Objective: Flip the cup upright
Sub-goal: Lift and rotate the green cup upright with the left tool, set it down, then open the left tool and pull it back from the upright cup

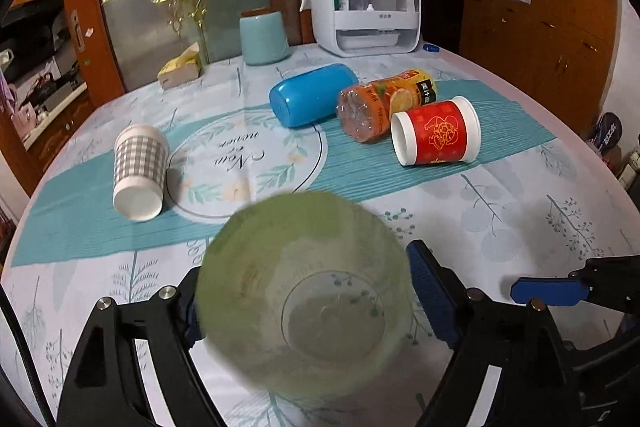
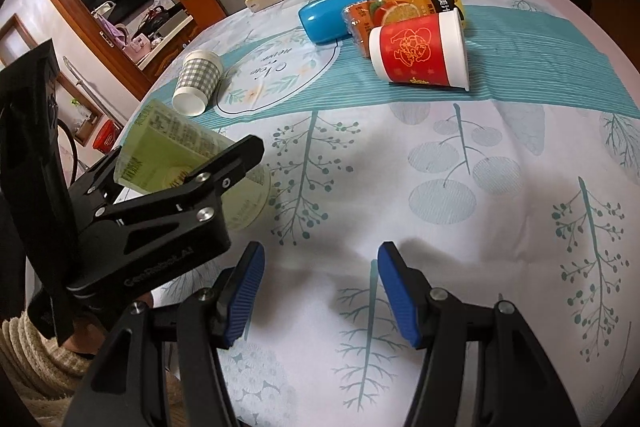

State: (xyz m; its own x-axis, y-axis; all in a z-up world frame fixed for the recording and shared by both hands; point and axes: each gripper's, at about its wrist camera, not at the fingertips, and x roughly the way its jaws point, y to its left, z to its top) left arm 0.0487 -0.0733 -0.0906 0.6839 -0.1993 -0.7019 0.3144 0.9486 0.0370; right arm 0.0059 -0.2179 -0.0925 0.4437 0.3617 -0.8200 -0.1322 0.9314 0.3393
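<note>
Tablecloth clutter is lying beyond; the left gripper is clamping the green cup, seemingly tilted above the cloth, which may slip; the right gripper is waiting open.

bare tablecloth ahead, red cup beyond, green cup left
</note>
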